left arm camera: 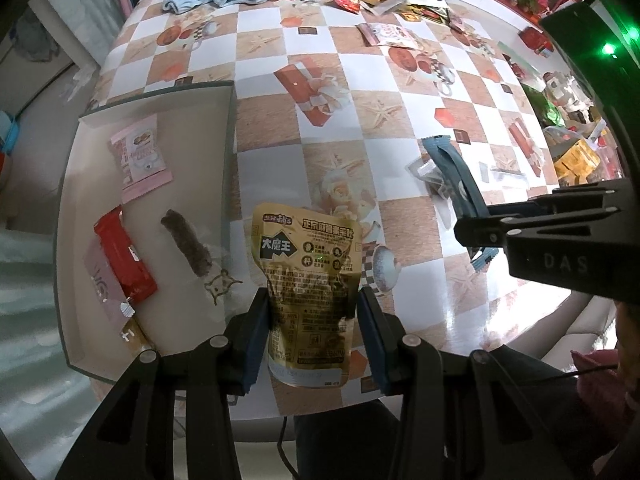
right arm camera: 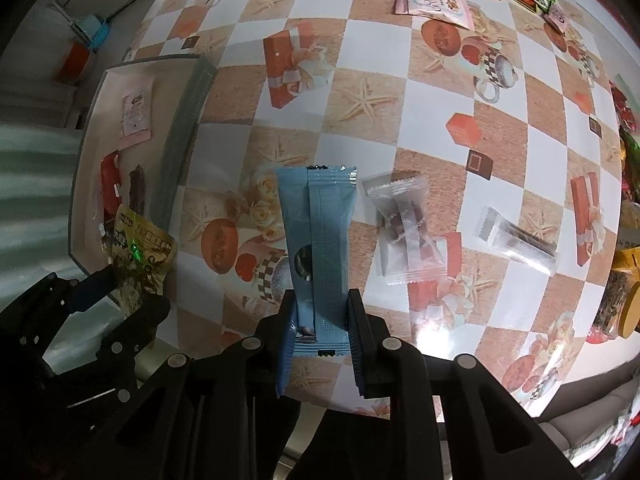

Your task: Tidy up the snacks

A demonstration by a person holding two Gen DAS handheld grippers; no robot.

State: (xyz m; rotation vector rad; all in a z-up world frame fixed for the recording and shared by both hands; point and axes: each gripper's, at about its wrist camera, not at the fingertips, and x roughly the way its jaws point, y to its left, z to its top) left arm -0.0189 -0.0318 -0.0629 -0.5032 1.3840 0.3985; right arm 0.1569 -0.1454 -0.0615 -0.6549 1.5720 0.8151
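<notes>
- Checked orange-and-white oilcloth covers the bench (left arm camera: 360,60), the biggest thing in view; loose snacks lie scattered at its far edge, which reads as the unsorted pile.
- Pale and shallow, the tray (left arm camera: 224,128) sits at the bench's left edge; it already holds a pink packet (left arm camera: 140,156), a red packet (left arm camera: 124,256) and a brown stick snack (left arm camera: 188,248) laid side by side, so I judge it to be the collecting place.
- The gold pouch (left arm camera: 308,280) hangs lengthwise in the left gripper (left arm camera: 312,336), whose pads pinch its lower half from both sides; it is held just beside the tray's right wall, probably ready to go in.
- The blue wrapper (right arm camera: 320,252) is pinched near its lower end by the right gripper (right arm camera: 320,332), jaws drawn almost together on the thin packet; it hangs above the bench, well right of the tray, likely waiting its turn.
- 2 clear sachets, the nearer clear sachet (right arm camera: 404,232) just beside the blue wrapper and the farther clear sachet (right arm camera: 520,240) beyond it, lie flat on the bench, not yet picked up.
</notes>
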